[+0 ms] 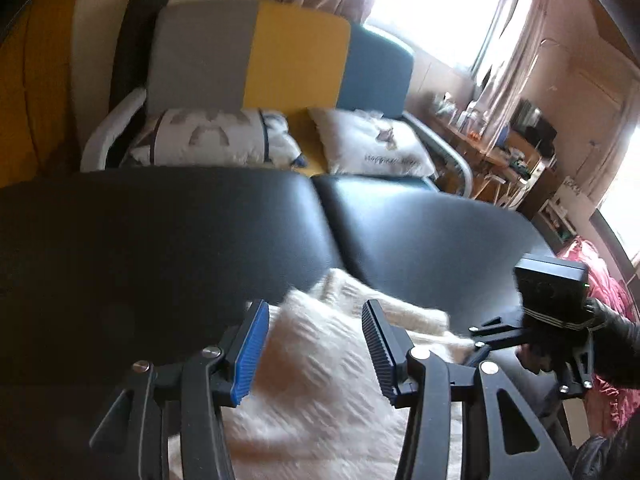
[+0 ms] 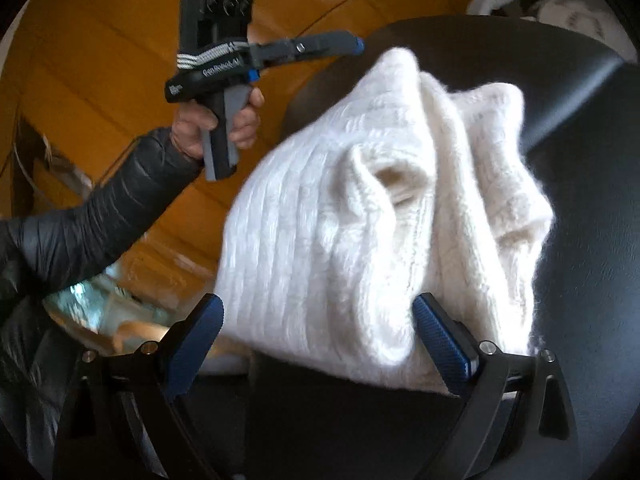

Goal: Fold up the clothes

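Item: white knitted sweater (image 2: pixel 372 216), bundled in loose folds on the black padded bench (image 1: pixel 140 240), at its near edge beside the centre seam.

Left gripper (image 1: pixel 316 354): fingers wide, nothing between the pads, poised over the sweater's near portion.

Right gripper (image 2: pixel 320 344): fingers wide, straddling the sweater's nearest fold, not pinching it.

Background: cushions (image 1: pixel 224 140) on a sofa behind the bench.

Handling note, by judgement: the knit looks thick and springy; take an edge layer only, both sides level, then lay it flat before creasing, lest the bundle drag toward the bench edge.
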`<state>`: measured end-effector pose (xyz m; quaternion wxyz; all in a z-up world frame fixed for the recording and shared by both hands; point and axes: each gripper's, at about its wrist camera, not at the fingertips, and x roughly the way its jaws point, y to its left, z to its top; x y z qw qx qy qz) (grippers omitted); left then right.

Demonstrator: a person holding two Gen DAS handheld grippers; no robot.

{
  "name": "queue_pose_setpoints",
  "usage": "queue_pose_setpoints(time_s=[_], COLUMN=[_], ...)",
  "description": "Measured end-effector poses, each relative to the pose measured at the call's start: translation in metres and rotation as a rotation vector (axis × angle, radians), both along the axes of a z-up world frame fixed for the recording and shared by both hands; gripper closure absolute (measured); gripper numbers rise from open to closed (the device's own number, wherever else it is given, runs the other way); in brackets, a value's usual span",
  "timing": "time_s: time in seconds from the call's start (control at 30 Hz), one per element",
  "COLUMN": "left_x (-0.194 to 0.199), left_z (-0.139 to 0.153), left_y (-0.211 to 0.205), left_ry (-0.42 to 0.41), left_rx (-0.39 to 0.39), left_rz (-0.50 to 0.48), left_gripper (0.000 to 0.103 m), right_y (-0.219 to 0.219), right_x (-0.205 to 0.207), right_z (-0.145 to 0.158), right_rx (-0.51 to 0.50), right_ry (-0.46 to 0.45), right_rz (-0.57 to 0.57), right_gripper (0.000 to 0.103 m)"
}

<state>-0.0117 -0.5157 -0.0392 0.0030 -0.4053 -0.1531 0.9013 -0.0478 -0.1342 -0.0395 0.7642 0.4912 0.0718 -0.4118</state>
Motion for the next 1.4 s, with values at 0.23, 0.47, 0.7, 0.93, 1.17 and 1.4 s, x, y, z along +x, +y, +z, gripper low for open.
queue_pose_setpoints(time_s=[0.23,0.47,0.7,0.93,1.17,1.4], left_x=[-0.023,-0.017,0.013,0.045,0.052,-0.007], left_z=[-0.026,-0.024,0.001,0.020,0.053,0.012], left_y=[-0.001,0.006,0.023,0.021,0.013,0.021], left_ry=[-0.102,-0.096,0.075,0.208,0.420,0.258], left_rx=[0.073,0.035,-0.004,0.052,0.155,0.169], left_rz=[-0.096,-0.076,-0.053,-0.001,0.042,0.082], left_gripper=[0.054,0.084,0.094,0.095,0.103,0.103], right_y=[0.029,0.057,0.087,0.055,0.038,0.047], right_x=[0.017,0.018,-0.001,0.023,0.039,0.012], right_z=[0.011,0.013,0.026,-0.003,0.019,-0.007], right_rx=[-0.005,-0.009,-0.034,0.004,-0.062,0.046], right_ry=[0.137,0.304,0.238,0.282,0.372,0.345], right_rz=[-0.069,-0.138,-0.217,-0.219,-0.207,-0.287], right_gripper=[0.034,0.067,0.050,0.052,0.084,0.081])
